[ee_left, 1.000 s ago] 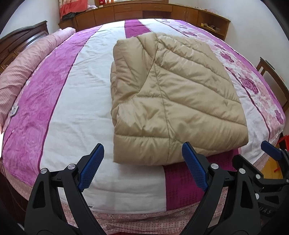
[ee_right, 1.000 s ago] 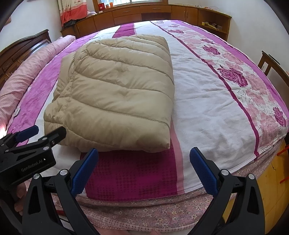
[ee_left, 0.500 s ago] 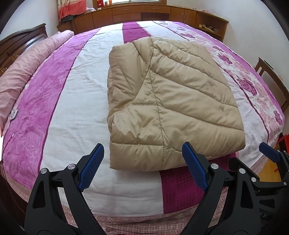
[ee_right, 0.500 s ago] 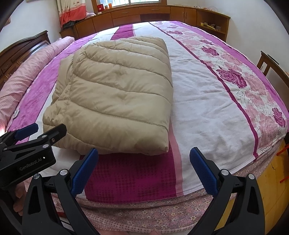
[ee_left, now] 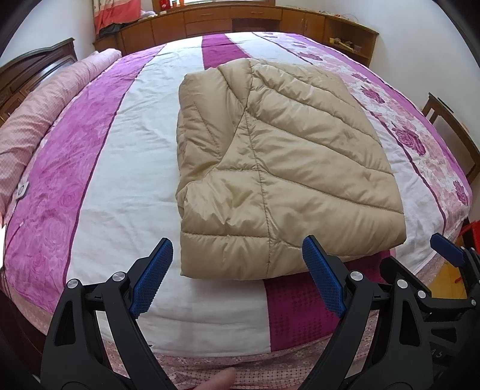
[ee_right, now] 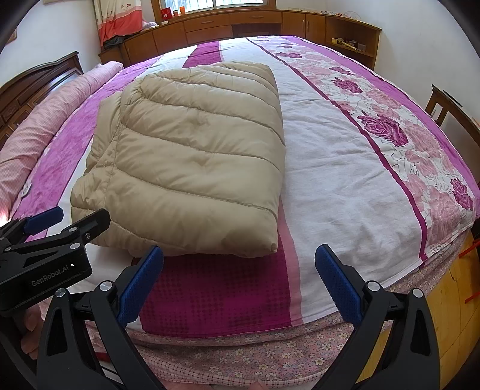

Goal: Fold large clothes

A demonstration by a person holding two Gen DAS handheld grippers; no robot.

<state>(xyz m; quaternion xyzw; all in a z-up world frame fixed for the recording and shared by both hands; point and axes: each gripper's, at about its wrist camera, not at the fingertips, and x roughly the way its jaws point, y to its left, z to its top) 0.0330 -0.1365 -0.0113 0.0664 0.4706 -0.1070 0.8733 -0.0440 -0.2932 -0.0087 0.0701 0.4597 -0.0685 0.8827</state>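
Note:
A beige quilted down jacket [ee_left: 279, 168] lies folded into a thick rectangle on the bed; it also shows in the right wrist view [ee_right: 192, 162]. My left gripper [ee_left: 237, 276] is open and empty, hovering just short of the jacket's near edge. My right gripper [ee_right: 240, 282] is open and empty, above the bedspread at the jacket's near right corner. The left gripper also shows at the left of the right wrist view [ee_right: 45, 228], and the right gripper at the right edge of the left wrist view [ee_left: 447, 252].
The bed has a pink, white and magenta floral bedspread [ee_left: 120, 186]. A rolled pink quilt [ee_left: 39, 120] lies along its left side by a dark headboard [ee_left: 33, 69]. Wooden cabinets [ee_right: 240, 24] line the far wall. A wooden chair [ee_right: 450, 105] stands at the right.
Both grippers have drawn slightly back and up from the bed, so the jacket sits a little farther away. The jacket has not moved and both grippers stay open.

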